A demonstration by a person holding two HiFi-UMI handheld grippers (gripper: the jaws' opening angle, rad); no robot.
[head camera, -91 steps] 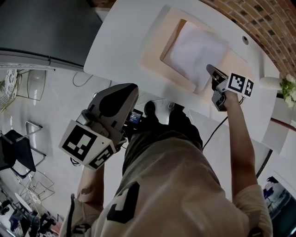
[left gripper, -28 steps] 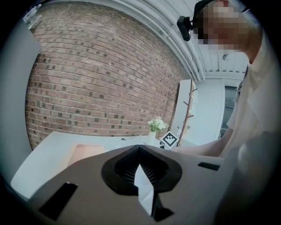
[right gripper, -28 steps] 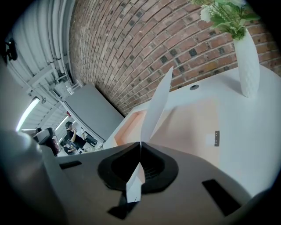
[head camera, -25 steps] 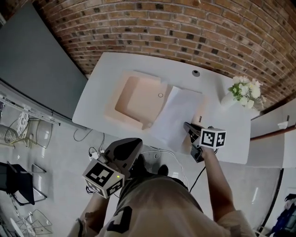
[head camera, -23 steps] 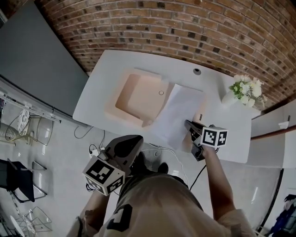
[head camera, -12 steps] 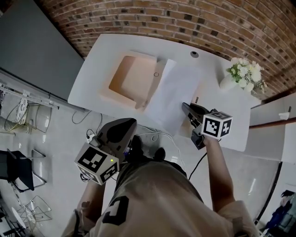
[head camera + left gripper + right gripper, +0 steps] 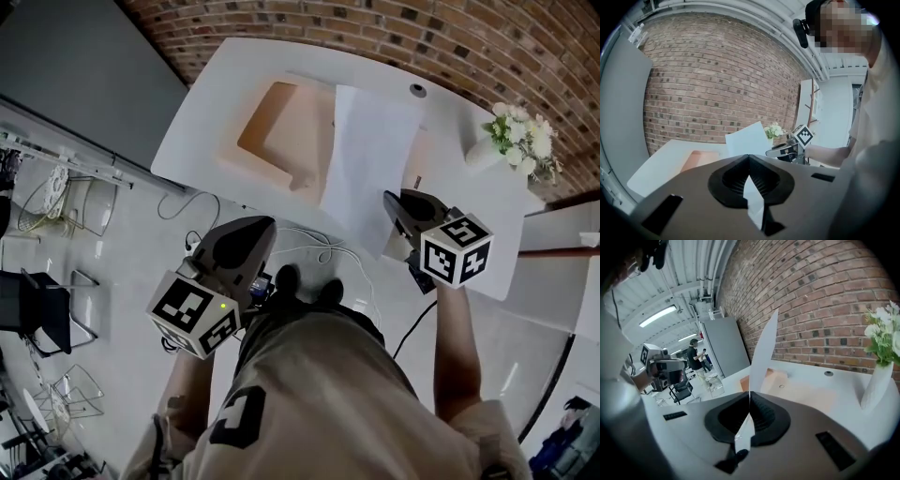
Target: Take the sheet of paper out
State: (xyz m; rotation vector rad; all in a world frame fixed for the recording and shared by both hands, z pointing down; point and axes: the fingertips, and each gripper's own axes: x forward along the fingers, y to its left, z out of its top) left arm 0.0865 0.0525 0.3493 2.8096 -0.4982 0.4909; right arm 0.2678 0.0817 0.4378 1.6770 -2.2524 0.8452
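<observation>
The white sheet of paper is lifted off the white table by its near edge. My right gripper is shut on that edge. In the right gripper view the sheet stands up edge-on from the closed jaw tips. An open peach folder lies on the table left of the sheet, with nothing in it. My left gripper hangs below the table's near edge, over the floor, jaws closed on nothing. From the left gripper view the sheet and the right gripper show ahead.
A white vase of flowers stands at the table's right end, close to the brick wall. A cable grommet sits behind the sheet. A grey cabinet flanks the table's left end. Chairs and cables lie on the floor.
My right gripper has risen and rolled with the sheet, which has come up off the table and turned on edge. The left gripper has stayed where it was.
</observation>
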